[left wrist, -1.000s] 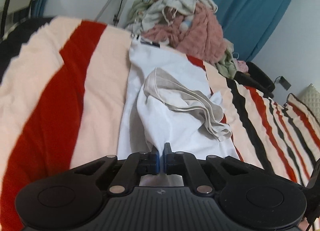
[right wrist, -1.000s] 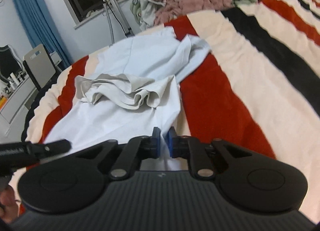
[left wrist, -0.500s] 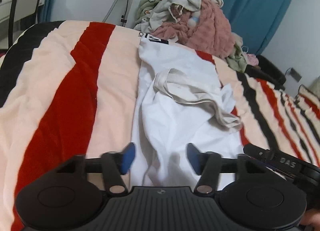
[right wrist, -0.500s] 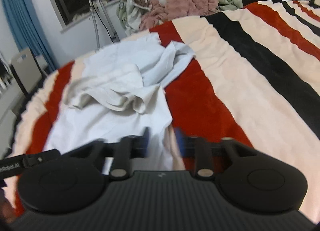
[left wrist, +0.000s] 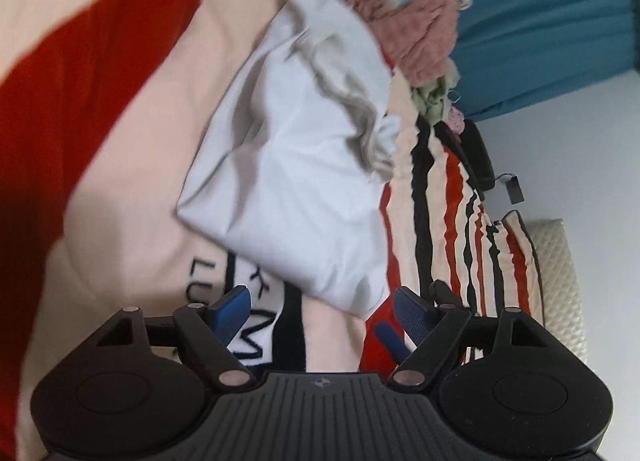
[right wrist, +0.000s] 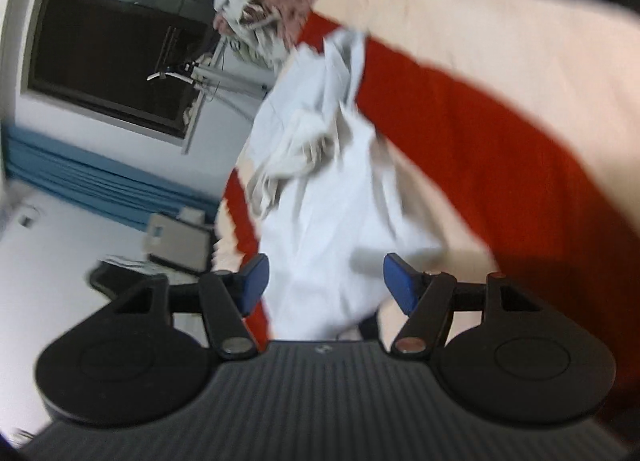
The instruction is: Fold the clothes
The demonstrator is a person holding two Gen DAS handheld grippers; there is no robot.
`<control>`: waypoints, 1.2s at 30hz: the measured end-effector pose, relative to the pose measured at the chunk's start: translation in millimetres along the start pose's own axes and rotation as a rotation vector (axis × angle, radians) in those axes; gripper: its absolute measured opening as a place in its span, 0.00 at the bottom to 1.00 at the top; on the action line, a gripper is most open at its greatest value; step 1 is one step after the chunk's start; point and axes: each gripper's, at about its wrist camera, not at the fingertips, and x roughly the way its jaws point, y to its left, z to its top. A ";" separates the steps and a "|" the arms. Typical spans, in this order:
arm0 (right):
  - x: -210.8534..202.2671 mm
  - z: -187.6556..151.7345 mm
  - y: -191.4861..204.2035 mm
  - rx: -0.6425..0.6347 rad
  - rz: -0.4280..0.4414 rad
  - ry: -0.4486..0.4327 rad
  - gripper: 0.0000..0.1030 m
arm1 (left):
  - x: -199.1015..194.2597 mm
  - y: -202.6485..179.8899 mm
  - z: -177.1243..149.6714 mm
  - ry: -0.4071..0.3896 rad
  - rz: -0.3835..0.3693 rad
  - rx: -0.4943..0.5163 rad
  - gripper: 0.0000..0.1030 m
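Left gripper (left wrist: pixel 322 311): jaws spread wide, blue pads (left wrist: pixel 231 313) clear of any cloth, poised over the near edge of the bed. Right gripper (right wrist: pixel 324 281): jaws likewise spread wide, blue pads (right wrist: pixel 252 281) holding nothing, with cloth showing between and beyond them. White garment (left wrist: pixel 296 181): lay crumpled on the striped blanket (left wrist: pixel 100 81), running from just beyond both grippers toward the far end of the bed; its near end was bunched into a rounded fold. In the right wrist view the same white garment (right wrist: pixel 332 221) spread across the red and cream bands of the blanket (right wrist: pixel 480 141); both views were motion-blurred. Grey-beige garment (left wrist: pixel 352 101): rested rumpled on top of the white one, toward its far right side; also seen in the right wrist view (right wrist: pixel 288 161). Black lettering (left wrist: pixel 224 281): printed on pale fabric just near of the white garment, partly hidden behind the left pad, not legible in full. Clothes pile (left wrist: pixel 408 21): pink, grey and green items heaped at the far end of the bed. Blue curtain (left wrist: pixel 540 21): hung behind the pile. Quilted cream cushion (left wrist: pixel 560 281): at far right. Dark window (right wrist: pixel 112 41): on the wall at left in the right wrist view, blue curtain below it.
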 end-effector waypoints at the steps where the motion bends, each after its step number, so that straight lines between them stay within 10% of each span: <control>1: 3.7 -2.3 -4.9 0.036 0.005 0.023 0.64 | 5.4 5.5 1.2 0.005 -0.005 -0.027 0.78; 6: 29.4 -10.6 -26.2 0.182 0.031 0.131 0.64 | 23.1 25.2 7.7 -0.033 -0.015 -0.126 0.69; 14: 49.0 -16.4 -35.9 0.287 0.110 0.185 0.64 | 22.6 21.9 10.4 -0.166 0.073 -0.079 0.11; 21: 55.5 -10.1 -48.2 0.376 0.133 0.121 0.62 | 0.9 13.9 7.7 -0.249 -0.004 -0.067 0.08; 27: 49.6 -3.2 -44.1 0.336 0.111 0.009 0.21 | -3.2 7.6 10.0 -0.255 -0.025 -0.057 0.08; 36: 25.7 0.7 -9.2 0.088 0.122 -0.075 0.09 | -37.2 -15.2 3.8 -0.309 -0.067 0.041 0.07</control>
